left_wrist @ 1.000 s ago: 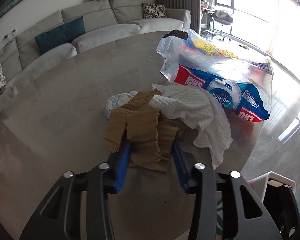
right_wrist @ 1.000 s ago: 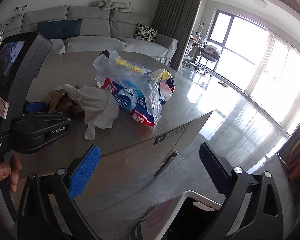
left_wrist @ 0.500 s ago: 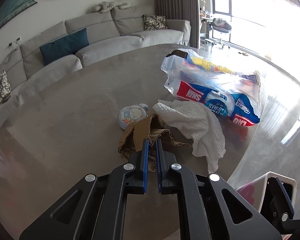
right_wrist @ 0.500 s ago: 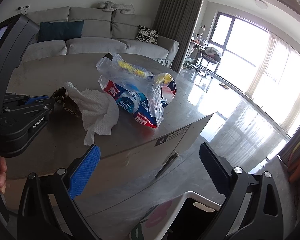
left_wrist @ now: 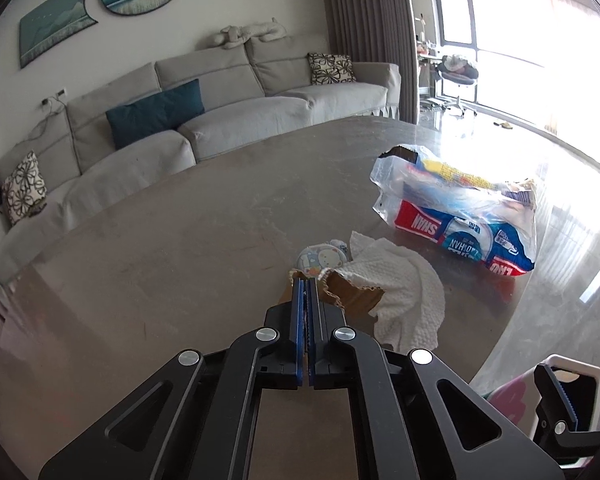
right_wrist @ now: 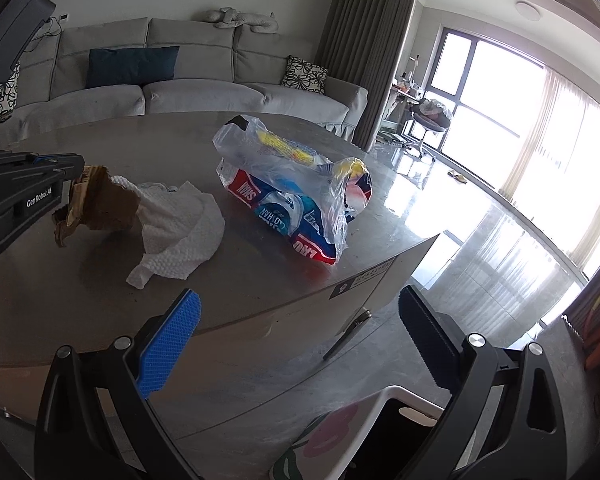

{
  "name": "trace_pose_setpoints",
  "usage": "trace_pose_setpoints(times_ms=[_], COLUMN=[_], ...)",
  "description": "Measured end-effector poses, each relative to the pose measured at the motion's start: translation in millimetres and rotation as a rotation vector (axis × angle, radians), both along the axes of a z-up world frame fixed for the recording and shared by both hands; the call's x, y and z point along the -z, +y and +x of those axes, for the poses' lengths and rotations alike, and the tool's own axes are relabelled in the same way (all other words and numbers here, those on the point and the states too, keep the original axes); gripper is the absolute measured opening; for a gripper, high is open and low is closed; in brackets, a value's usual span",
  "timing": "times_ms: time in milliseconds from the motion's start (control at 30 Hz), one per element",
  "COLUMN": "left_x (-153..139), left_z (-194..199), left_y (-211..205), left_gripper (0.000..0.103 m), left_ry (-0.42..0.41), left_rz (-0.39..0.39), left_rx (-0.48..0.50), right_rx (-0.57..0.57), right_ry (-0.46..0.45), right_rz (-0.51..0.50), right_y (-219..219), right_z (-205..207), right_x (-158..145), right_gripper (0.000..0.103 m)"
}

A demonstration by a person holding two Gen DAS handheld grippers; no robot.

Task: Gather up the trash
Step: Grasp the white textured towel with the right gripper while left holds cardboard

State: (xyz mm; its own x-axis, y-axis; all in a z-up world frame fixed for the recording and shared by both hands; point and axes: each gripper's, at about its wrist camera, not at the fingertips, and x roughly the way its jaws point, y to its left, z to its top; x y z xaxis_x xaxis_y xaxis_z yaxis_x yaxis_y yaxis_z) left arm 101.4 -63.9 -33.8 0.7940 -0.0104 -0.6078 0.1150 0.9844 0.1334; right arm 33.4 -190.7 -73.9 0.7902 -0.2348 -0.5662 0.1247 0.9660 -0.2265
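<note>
My left gripper (left_wrist: 306,282) is shut on a torn piece of brown cardboard (left_wrist: 350,296) and holds it just above the grey table (left_wrist: 160,248). From the right wrist view the cardboard (right_wrist: 100,204) hangs off the table from the left gripper (right_wrist: 74,166). A white paper towel (left_wrist: 404,292) drapes over the cardboard and rests on the table (right_wrist: 180,224). My right gripper (right_wrist: 296,336) is open and empty, beyond the table's edge above a white bin (right_wrist: 392,432).
A clear plastic bag of packaged goods (left_wrist: 464,208) lies at the table's right side, also in the right wrist view (right_wrist: 296,192). A small round patterned item (left_wrist: 320,258) lies behind the cardboard. A grey sofa (left_wrist: 204,112) stands beyond the table. The bin (left_wrist: 572,396) stands at the table's right edge.
My left gripper closed on the cardboard and lifted it up and back off the table; the paper towel was dragged along. The right gripper stayed open and nearly still.
</note>
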Motion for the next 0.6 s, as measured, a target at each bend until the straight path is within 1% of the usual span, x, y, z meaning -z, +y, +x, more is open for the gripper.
trace_pose_setpoints(times_ms=[133, 300, 533, 600], left_x=[-9.0, -14.4, -26.4, -29.5], left_z=[-3.8, -6.7, -10.0, -9.2], left_y=[2.5, 9.4, 28.5, 34.3], left_gripper=[0.002, 0.002, 0.002, 0.002], left_ry=[-0.023, -0.032, -0.054, -0.048], left_rz=[0.005, 0.008, 0.009, 0.002], left_rx=[0.000, -0.010, -0.041, -0.046], right_rx=[-0.008, -0.013, -0.022, -0.028], right_ry=[-0.005, -0.015, -0.018, -0.016], right_rz=[0.003, 0.008, 0.017, 0.023], right_y=[3.3, 5.0, 9.1, 10.8], right_z=[0.5, 0.1, -2.3, -1.8], right_x=[-2.0, -5.4, -6.0, -5.9], right_gripper=[0.098, 0.098, 0.098, 0.098])
